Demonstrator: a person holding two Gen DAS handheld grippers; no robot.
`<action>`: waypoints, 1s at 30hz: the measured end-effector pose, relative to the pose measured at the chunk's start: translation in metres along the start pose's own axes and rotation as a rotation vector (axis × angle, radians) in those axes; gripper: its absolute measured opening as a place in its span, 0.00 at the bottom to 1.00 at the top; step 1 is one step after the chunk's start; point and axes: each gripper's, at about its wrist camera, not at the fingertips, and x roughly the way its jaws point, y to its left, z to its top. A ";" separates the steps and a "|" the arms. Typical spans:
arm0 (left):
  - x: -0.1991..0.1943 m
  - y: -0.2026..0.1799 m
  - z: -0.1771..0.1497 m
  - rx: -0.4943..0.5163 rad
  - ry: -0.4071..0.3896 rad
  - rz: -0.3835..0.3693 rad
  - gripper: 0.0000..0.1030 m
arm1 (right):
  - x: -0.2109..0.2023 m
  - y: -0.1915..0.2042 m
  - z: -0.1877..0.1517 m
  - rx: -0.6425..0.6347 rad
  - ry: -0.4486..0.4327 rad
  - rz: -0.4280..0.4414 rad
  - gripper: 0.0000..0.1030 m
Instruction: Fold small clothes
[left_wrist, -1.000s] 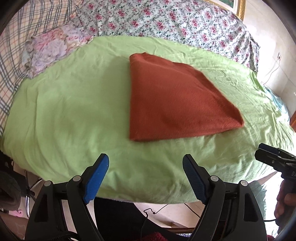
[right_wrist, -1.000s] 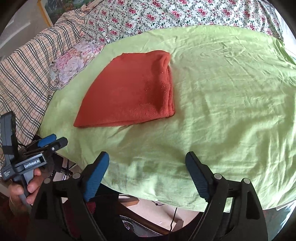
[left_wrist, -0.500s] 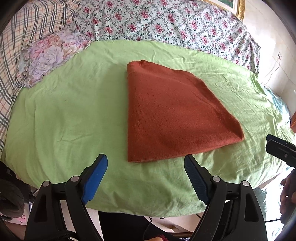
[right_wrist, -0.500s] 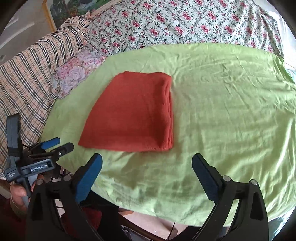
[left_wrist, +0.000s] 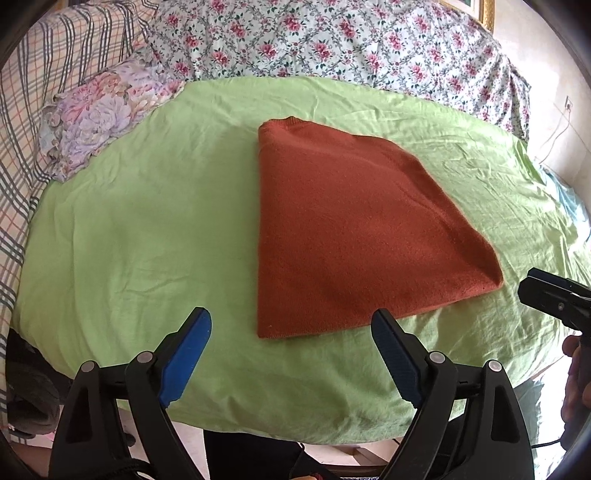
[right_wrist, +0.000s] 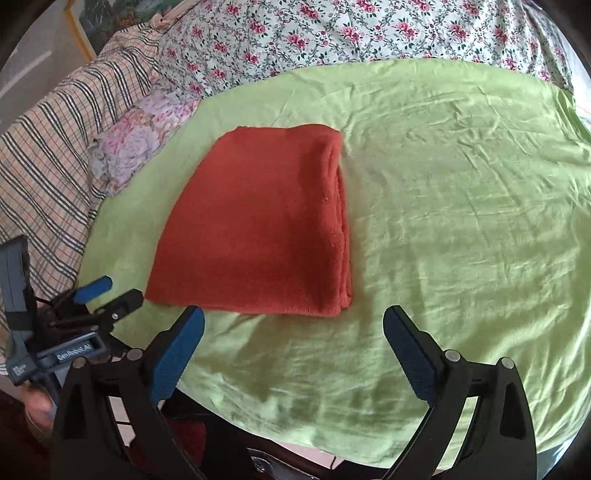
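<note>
A rust-red knitted garment lies folded flat on the light green sheet; it also shows in the right wrist view. My left gripper is open and empty, its blue pads just short of the garment's near edge. My right gripper is open and empty, just short of the garment's near right corner. The left gripper shows at the left of the right wrist view, the right gripper at the right edge of the left wrist view.
A floral pillow lies at the sheet's far left. A floral bedspread covers the back and a plaid blanket the left. The bed's front edge drops off just below the grippers.
Both grippers have moved forward toward the garment and now sit close to its near edge. Both stayed open. The garment has not moved.
</note>
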 end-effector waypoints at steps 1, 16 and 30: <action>-0.001 -0.001 0.000 0.002 -0.001 0.011 0.86 | 0.000 0.001 0.001 -0.008 -0.002 0.011 0.95; -0.014 -0.022 0.008 0.065 -0.044 0.077 0.93 | -0.018 0.009 0.010 -0.053 -0.057 -0.010 0.95; 0.013 -0.018 0.023 0.038 0.006 0.078 0.96 | 0.009 -0.003 0.035 -0.052 0.001 0.041 0.95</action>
